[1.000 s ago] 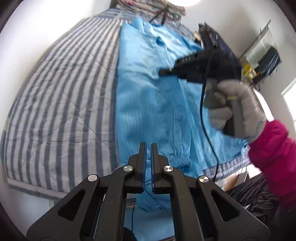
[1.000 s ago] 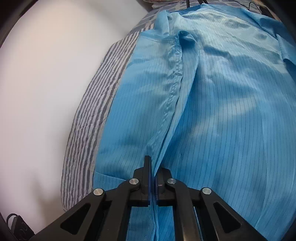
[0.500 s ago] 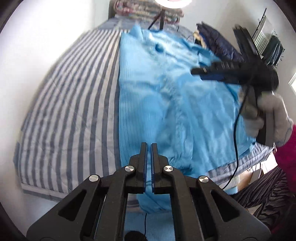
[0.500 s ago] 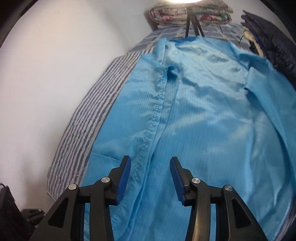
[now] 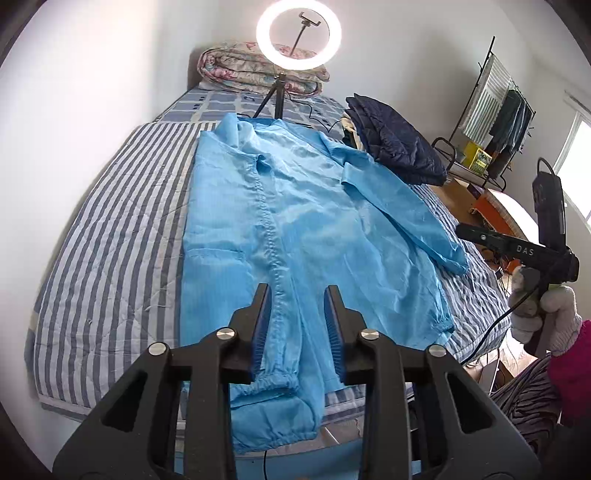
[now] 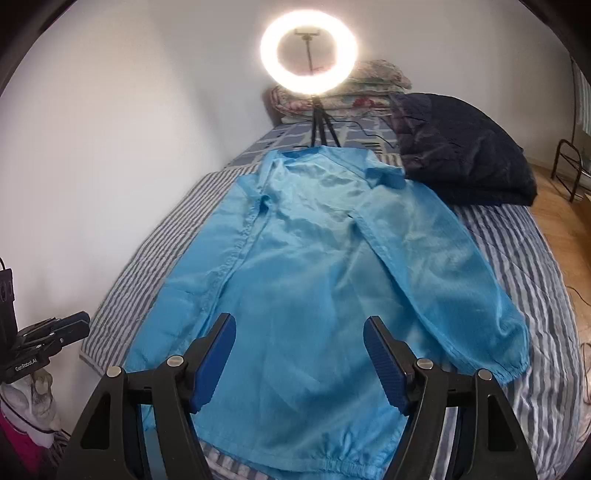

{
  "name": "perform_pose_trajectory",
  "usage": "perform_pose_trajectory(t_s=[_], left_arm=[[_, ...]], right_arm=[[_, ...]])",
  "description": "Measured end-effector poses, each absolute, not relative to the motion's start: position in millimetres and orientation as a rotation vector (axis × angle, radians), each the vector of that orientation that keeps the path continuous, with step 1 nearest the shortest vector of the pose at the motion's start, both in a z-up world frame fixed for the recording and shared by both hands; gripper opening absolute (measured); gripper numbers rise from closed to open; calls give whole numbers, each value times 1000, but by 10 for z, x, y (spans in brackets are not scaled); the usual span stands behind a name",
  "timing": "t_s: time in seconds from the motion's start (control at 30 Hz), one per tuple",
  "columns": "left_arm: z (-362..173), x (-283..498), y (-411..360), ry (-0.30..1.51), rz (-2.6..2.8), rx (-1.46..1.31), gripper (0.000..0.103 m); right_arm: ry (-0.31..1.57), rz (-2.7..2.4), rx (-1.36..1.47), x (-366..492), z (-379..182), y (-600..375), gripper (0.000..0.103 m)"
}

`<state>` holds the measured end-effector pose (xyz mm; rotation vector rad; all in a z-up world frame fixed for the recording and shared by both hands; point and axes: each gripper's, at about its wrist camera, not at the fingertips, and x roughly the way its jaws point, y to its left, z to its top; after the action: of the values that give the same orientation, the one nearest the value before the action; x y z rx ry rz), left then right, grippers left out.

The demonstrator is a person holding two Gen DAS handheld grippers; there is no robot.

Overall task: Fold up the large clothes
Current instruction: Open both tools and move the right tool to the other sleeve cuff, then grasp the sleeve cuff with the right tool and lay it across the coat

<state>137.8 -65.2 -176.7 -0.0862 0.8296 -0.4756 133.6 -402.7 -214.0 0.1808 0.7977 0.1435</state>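
blue anti-static coat (image 5: pixel 295 229), long-sleeved and pinstriped, spread flat on the striped bed (image 5: pixel 110 240), collar toward 12 o'clock near the ring light (image 5: pixel 298 35), hem hanging off the mattress edge at 6 o'clock. one side already folded inward, its seam running down the middle from 12 to 6; other sleeve (image 5: pixel 402 214) lying out toward 3 o'clock, cuff near the bed's edge. dark quilted jacket (image 5: pixel 395 147) heaped at 2 o'clock, touching the coat's shoulder.

left hand-held gripper (image 5: pixel 298 325) lifted clear above the hem, jaws just parted a little, nothing pinched, only cloth lying below the gap. right hand-held gripper (image 6: pixel 299 354) jaws just spread wide, empty, hovering over the lower body of the coat; seen from the left wrist at 3 o'clock in a gloved hand (image 5: pixel 543 314).

likely step: releasing after one fold, then taking the free sleeve. best done by pinching the cuff and the shoulder seam together, one layer only, carrying the sleeve across toward 9 o'clock, low and taut, and laying it parallel to the centre seam. worth smoothing wrinkles in the chest first and keeping the slippery fabric from sliding off at 6 o'clock.
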Motion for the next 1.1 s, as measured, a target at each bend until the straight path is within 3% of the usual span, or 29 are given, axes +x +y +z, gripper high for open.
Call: perform_pose_trajectory(t_s=[0.07,0.13,0.2,0.43,0.73,1.0,1.1], left_arm=[[-1722,1356,-777,839,-480,-87,37],[-1661,1336,-860,839,-497,-106,55],[-1560,1308,-986,829,-524,-100,59],[-1265,1339,-1344,841,-591,-75,62],[-1690,1677,-1566,920,-647,-144,62],[-1949,1840,-1580,960,-619,-104,62],[-1960,1896,-1565,956,-601,-98,62]], right_arm=[[806,110,217,1221,-2140,-4282,74],[807,55,248,1099,-2143,-4534,74],[809,-4,296,975,-2143,-4798,74],[857,-164,533,729,-2326,-5740,64],[904,-261,851,737,-3019,-6525,62],[922,-270,927,1062,-3404,-6670,62],[933,-279,870,1216,-3400,-6621,56]])
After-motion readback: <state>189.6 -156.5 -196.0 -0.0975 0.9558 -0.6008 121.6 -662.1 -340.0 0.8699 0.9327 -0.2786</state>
